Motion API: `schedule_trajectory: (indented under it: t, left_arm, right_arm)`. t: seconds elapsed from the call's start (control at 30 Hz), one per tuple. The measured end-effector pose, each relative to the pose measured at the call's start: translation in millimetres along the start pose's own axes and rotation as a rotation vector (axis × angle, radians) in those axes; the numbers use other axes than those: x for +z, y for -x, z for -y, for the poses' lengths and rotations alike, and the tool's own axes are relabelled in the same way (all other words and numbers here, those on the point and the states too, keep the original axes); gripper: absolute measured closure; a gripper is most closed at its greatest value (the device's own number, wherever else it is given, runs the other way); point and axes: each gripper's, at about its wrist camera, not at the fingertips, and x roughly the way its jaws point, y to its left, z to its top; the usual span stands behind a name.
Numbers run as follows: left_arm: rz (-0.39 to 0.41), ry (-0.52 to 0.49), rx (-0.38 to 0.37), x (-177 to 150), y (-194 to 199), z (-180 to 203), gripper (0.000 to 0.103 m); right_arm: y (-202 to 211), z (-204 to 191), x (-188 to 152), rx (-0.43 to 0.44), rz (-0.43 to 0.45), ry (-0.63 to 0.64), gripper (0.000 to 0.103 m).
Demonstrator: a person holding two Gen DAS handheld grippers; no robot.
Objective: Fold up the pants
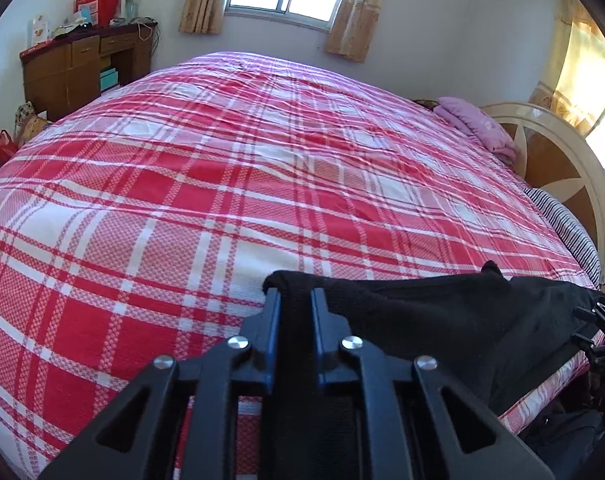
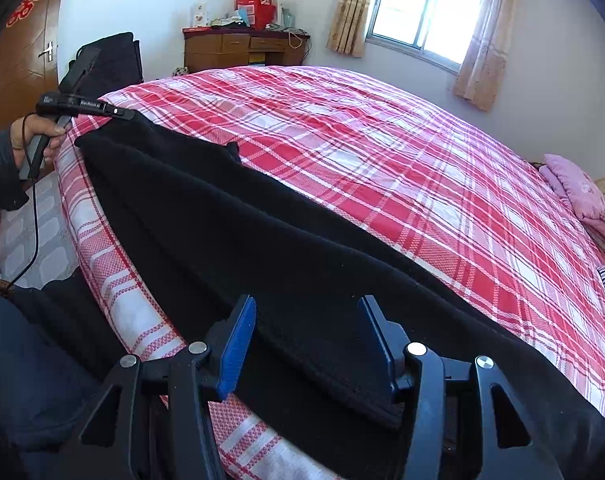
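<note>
Black pants (image 2: 238, 232) lie stretched along the near edge of a bed with a red and white plaid cover (image 2: 382, 152). My left gripper (image 1: 296, 296) is shut on one end of the pants (image 1: 422, 312), the cloth pinched between its blue pads. It also shows in the right wrist view (image 2: 118, 113), held by a hand at the far end. My right gripper (image 2: 308, 320) is open, its blue pads on either side of the near end of the pants. It shows in the left wrist view (image 1: 594, 320) at the right edge.
A pink pillow (image 1: 474, 128) and a striped cloth (image 1: 570, 228) lie by the round headboard (image 1: 562, 152). A brown desk (image 2: 242, 48) with bags stands by the far wall. A black bag (image 2: 110, 60) stands past the bed's end. The floor (image 2: 26, 232) is tiled.
</note>
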Motion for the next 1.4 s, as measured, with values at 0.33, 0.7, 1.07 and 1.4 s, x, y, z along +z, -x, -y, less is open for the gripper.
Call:
schedule_trajectory:
  t: [0.33, 0.7, 1.07, 1.4]
  left_arm:
    - [0.003, 0.05, 0.006, 13, 6, 2, 0.09]
    - [-0.026, 0.065, 0.034, 8, 4, 2, 0.088]
    - [-0.022, 0.103, 0.068, 15, -26, -13, 0.075]
    - [-0.011, 0.109, 0.075, 15, -26, -13, 0.073]
  right_arm:
    - [-12, -20, 1, -0.003, -0.012, 0.064, 0.048]
    - [-22, -21, -2, -0.022, -0.031, 0.069, 0.048]
    - [-38, -37, 1, -0.027, -0.065, 0.151, 0.096]
    - [-26, -51, -3, 0.056, -0.081, 0.201, 0.055]
